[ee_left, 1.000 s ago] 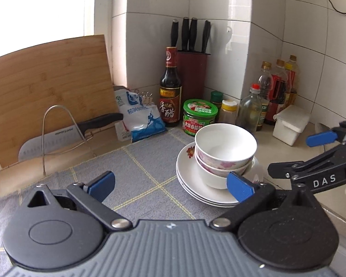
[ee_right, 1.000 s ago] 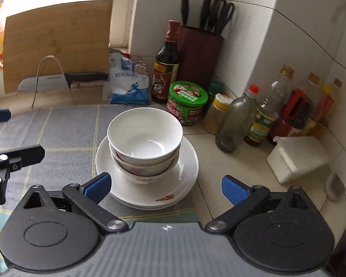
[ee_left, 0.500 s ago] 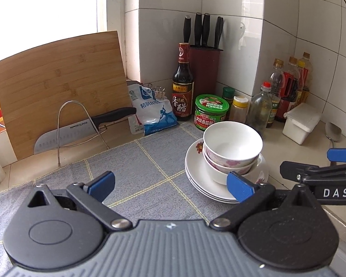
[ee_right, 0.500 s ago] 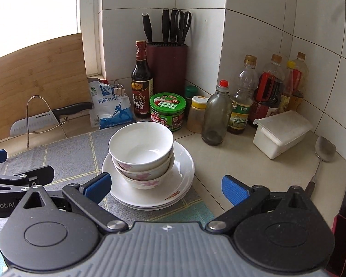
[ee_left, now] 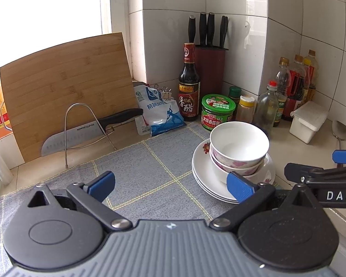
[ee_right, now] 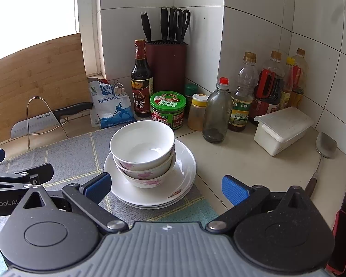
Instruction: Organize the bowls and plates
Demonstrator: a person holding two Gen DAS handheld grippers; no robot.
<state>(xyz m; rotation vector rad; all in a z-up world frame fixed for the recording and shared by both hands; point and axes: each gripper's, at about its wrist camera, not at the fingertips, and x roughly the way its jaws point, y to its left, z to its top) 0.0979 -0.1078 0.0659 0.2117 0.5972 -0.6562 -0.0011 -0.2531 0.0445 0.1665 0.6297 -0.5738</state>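
**Bowls and plates stacked in a tiled kitchen corner**

A stack of bowls [ee_right: 142,154], white with pink flowers, sits nested on a stack of plates [ee_right: 184,173] at the edge of a grey checked cloth [ee_left: 150,173] spread over a beige stone counter [ee_right: 237,157]. White tiled walls meet in a corner behind the stack, and bright daylight comes from a window to its left.

The left gripper [ee_left: 170,182] hovers above the cloth just left of the plates, jaws spread wide and empty. The right gripper [ee_right: 166,185] hangs in front of the plates, also wide apart and holding nothing; its side arm reads "DAS" in the left wrist view.

Behind the plates stand a green-lidded jar [ee_right: 168,109] with Chinese lettering, a dark vinegar bottle [ee_right: 141,85] marked "香醋", and a maroon knife block [ee_right: 166,62]. Left of the stack, a knife [ee_left: 90,129] stamped "SUPOR" rests in a wire rack against a bamboo cutting board [ee_left: 64,87], beside a blue-and-white salt bag [ee_left: 159,115]. To the stack's right sit condiment bottles [ee_right: 242,97], a white lidded box [ee_right: 281,129] and a metal spatula [ee_right: 325,145].
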